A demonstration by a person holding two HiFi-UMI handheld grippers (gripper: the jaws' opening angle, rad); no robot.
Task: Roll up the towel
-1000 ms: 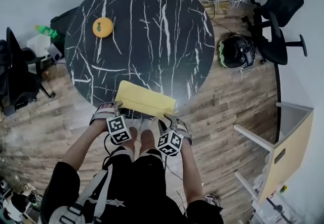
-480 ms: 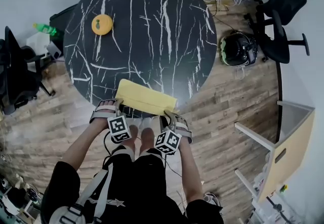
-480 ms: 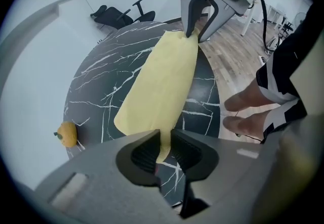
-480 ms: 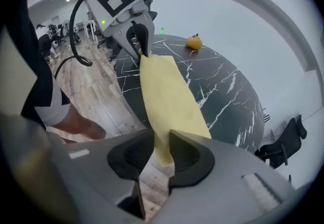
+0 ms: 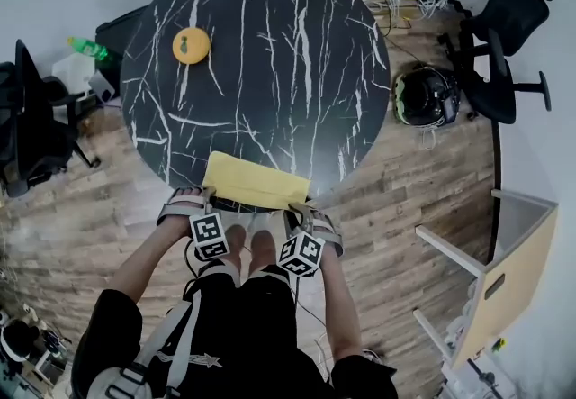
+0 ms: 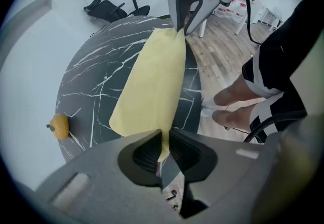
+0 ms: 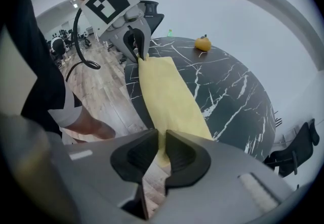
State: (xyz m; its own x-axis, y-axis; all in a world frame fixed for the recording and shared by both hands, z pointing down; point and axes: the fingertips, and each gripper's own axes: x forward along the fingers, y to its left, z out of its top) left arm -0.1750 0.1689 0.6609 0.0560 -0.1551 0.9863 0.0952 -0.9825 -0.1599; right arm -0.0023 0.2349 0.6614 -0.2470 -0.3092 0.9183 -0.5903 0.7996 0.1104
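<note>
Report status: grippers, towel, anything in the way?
Left gripper, right gripper: jaws just closed, each pinching a towel corner. Towel lies at table edge, unrolled. Fruit far off, nothing blocking.

A round black surface [image 5: 270, 73] with white veins stands on a wood-plank floor [image 5: 396, 199]. A black office chair [image 5: 31, 131] sits at the left beside a green bottle [image 5: 87, 49], and a second chair [image 5: 499, 37] sits at the right, with a dark helmet [image 5: 427, 95] on the floor near it. A light wooden cabinet [image 5: 508, 271] stands at the right edge.
</note>
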